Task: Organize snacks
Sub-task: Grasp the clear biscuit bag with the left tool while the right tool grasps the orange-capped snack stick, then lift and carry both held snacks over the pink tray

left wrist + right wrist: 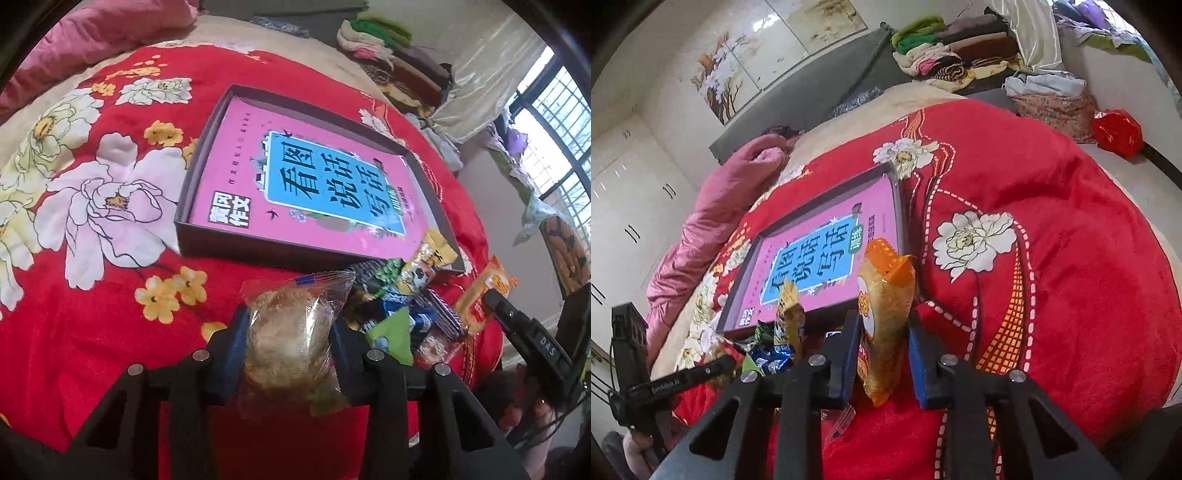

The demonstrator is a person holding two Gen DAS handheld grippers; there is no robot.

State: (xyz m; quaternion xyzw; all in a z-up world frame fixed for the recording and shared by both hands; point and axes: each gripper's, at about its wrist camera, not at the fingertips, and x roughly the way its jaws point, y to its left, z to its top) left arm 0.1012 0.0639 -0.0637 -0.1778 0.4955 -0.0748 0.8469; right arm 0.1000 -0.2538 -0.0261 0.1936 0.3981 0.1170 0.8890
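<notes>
jaws: left gripper (290,334) is clamping clear plastic pastry packet (291,328); right gripper (882,332) is pinching orange foil snack pack (884,314) | place: both are hovering near shallow dark cardboard box (201,162) | handling: light, crushable; mid-body hold is looking safest

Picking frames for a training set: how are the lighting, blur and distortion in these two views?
Left wrist view: daylight blows out the barred window; the fisheye bows the dark shallow box; the clear-wrapped pastry stays sharp. Right wrist view: even light, glare on the glossy wall panels, soft dark corners, and a crisp orange snack packet.
</notes>
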